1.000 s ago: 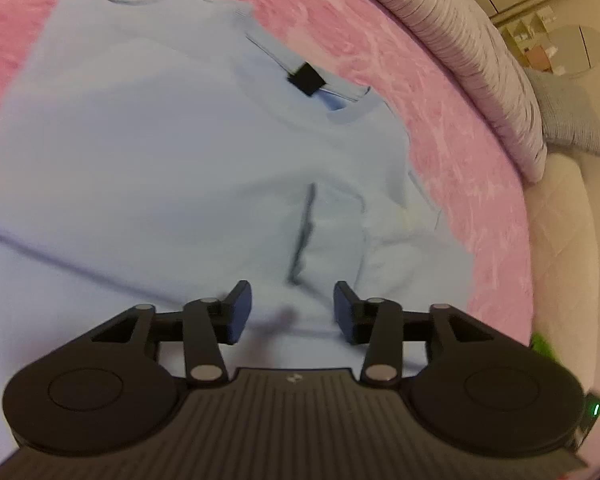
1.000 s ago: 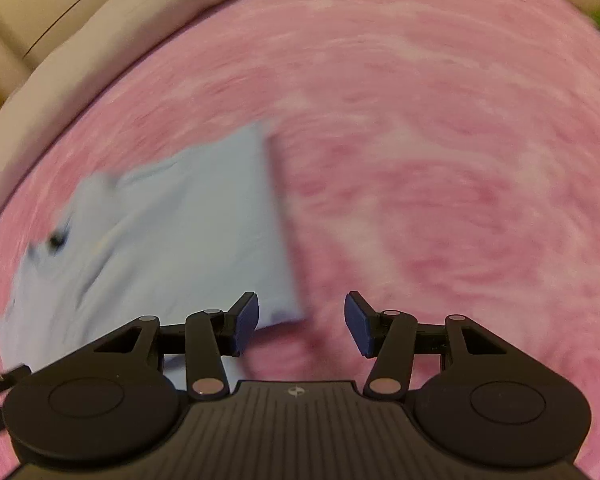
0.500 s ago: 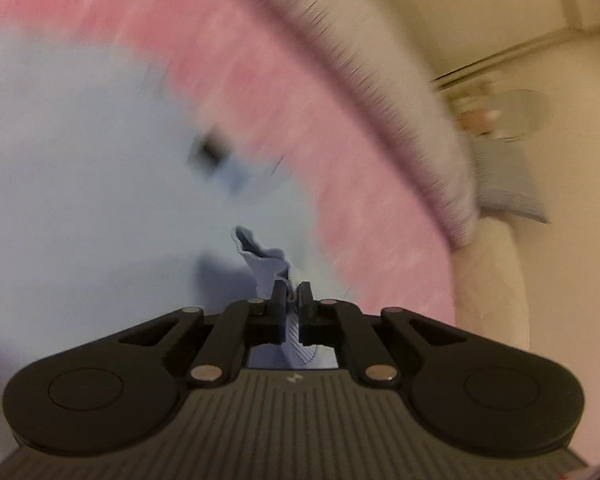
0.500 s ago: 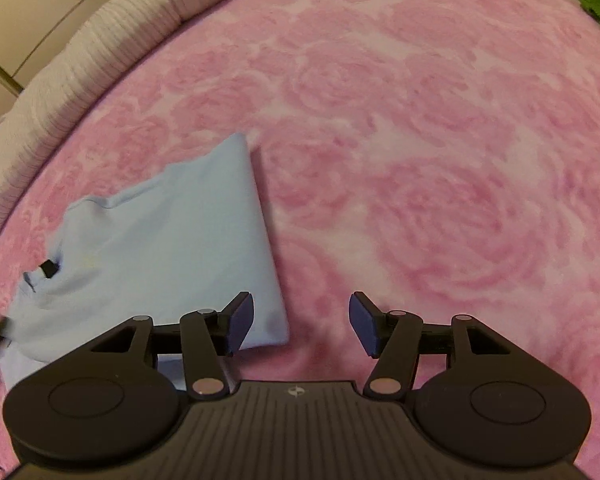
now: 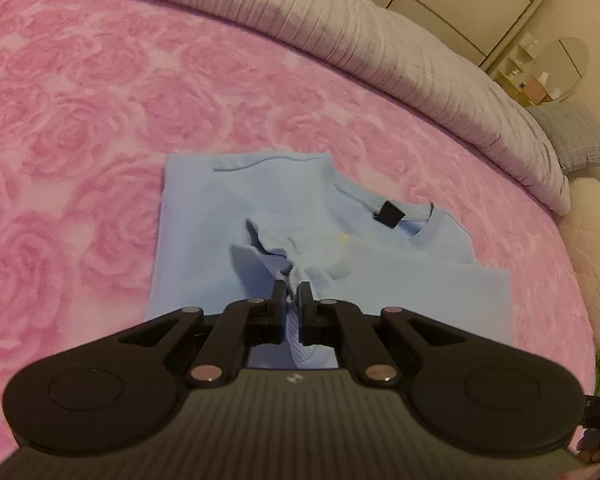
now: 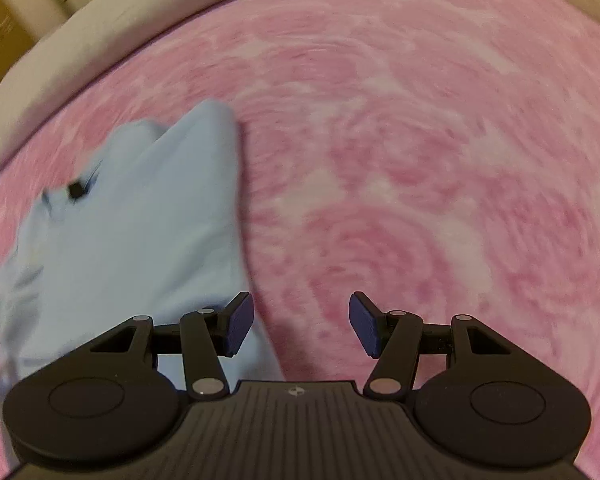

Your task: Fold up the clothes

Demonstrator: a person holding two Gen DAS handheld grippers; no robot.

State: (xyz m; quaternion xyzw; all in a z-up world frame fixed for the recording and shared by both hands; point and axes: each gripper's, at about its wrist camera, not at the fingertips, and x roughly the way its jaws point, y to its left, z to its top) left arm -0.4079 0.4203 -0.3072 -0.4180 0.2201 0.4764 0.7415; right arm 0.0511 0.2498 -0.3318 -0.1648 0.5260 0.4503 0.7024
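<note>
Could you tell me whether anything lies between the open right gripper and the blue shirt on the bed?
Nothing visible does. The right gripper hangs open at the edge of the shirt, with only the pink blanket beside it. The left gripper is already shut on a bunched part of the shirt.

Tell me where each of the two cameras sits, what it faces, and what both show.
Left wrist: on the left gripper, facing the light blue shirt toward the grey bolster; its jaws are shut on a bunched fold.
Right wrist: on the right gripper, facing the pink blanket, blurred; jaws open, empty.
Shared: shirt, its black neck tag, blanket.
</note>
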